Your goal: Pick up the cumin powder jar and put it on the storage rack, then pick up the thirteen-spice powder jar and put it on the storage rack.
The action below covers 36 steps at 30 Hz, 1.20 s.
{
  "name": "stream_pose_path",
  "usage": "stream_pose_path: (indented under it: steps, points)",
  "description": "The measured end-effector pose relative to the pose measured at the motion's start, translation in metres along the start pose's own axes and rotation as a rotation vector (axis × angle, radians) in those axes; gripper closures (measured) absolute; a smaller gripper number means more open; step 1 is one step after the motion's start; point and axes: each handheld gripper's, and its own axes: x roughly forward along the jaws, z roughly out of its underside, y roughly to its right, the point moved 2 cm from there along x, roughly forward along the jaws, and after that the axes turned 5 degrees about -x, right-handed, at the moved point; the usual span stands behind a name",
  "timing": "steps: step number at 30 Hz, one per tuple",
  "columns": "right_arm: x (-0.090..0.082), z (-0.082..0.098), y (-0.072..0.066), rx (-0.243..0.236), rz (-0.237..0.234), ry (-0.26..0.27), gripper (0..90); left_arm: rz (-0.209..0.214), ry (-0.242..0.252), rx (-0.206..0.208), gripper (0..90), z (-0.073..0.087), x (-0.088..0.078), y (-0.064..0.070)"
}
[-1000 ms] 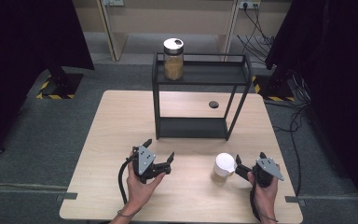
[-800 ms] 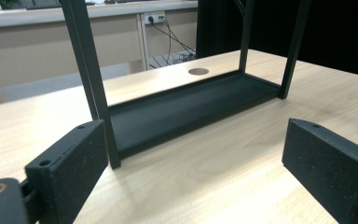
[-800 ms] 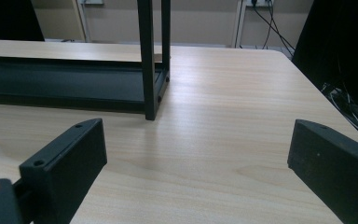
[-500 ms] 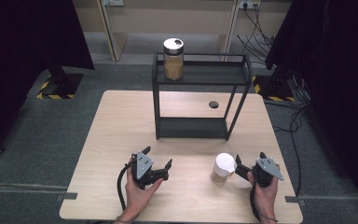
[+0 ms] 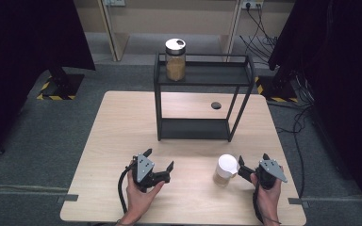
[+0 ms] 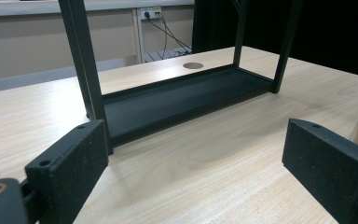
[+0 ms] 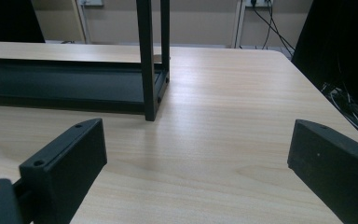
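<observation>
Two open grippers wait by a small jar on the wooden bench [image 5: 122,122]

The small clear jar with a white lid [image 5: 226,170] stands near the front edge, just beside the right gripper [image 5: 243,170], whose fingers are spread and hold nothing; it looks ready to grab the jar. The left gripper [image 5: 164,166] rests well apart, fingers spread and bare too, facing the black metal shelf rack [image 5: 194,128]

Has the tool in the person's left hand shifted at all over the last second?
Yes. The left tool has slid slightly toward the table's near edge, farther from the black shelf rack; its jaws stand open and empty.
</observation>
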Motion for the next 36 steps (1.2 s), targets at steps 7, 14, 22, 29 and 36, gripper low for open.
stream_pose_path:
  steps: [7,14,22,29,36]
  points:
    - [0.0,0.0,-0.001,-0.004,0.002,0.003,4.6,0.005,0.007,0.008,5.9,-0.001,-0.002,0.0]
    - [0.0,0.0,0.0,-0.002,0.0,0.0,4.6,-0.002,0.014,-0.009,5.9,-0.001,-0.003,-0.003]
    - [-0.001,0.001,0.001,0.017,0.003,0.004,4.5,-0.003,0.014,0.0,5.9,-0.002,-0.002,-0.002]
    - [-0.007,-0.002,0.003,0.074,0.033,0.043,5.5,-0.001,0.014,0.005,5.9,-0.002,-0.002,-0.001]
    - [-0.036,-0.024,0.006,0.106,0.006,0.183,5.5,0.002,0.012,0.01,5.9,-0.003,-0.001,-0.001]
